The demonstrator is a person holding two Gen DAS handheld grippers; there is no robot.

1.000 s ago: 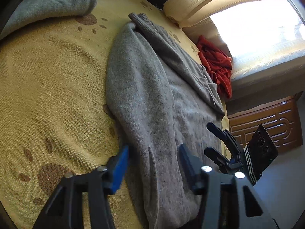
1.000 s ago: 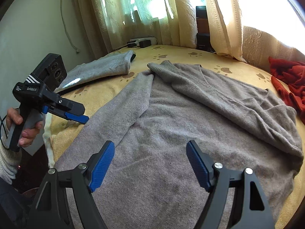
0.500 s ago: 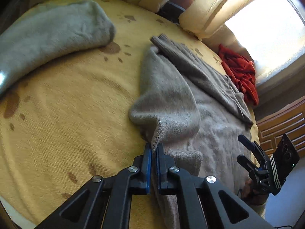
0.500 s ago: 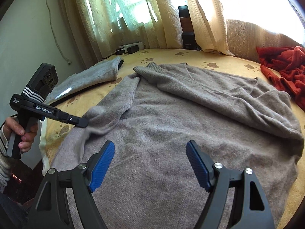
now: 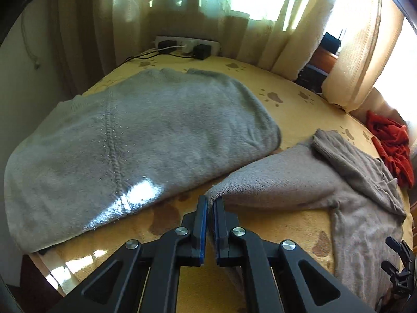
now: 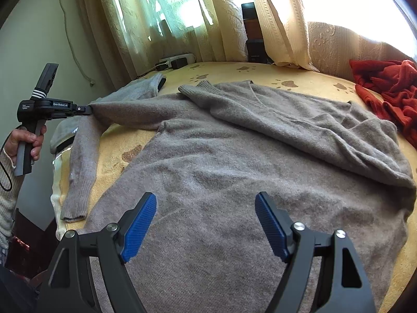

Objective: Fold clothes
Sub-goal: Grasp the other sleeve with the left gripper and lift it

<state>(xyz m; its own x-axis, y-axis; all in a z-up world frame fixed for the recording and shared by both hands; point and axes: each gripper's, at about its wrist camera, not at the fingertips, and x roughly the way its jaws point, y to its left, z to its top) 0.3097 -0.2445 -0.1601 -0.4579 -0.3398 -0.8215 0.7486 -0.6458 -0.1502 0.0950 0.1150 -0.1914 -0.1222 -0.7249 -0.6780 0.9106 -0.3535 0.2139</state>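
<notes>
A taupe knit sweater (image 6: 234, 161) lies spread on the yellow paw-print bedspread (image 6: 299, 78), one sleeve folded across its chest. My left gripper (image 5: 211, 203) is shut on the fold of the sweater's other sleeve (image 5: 273, 182) and holds it lifted and stretched sideways. In the right wrist view that left gripper (image 6: 87, 109) pinches the sleeve at the left edge of the bed, and the sleeve cuff (image 6: 75, 208) hangs down. My right gripper (image 6: 206, 219) is open above the sweater's lower body, with nothing between its fingers.
A folded light-grey sweater (image 5: 135, 140) lies at the bed's far left. A red garment (image 6: 385, 86) is bunched at the right edge. A power strip with plugs (image 5: 187, 45) sits by the curtains (image 6: 156, 18). A hand (image 6: 26, 140) grips the left gripper's handle.
My left gripper has shut on the sleeve and pulled it out to the left, away from the sweater's body. The right gripper has stayed open above the hem.
</notes>
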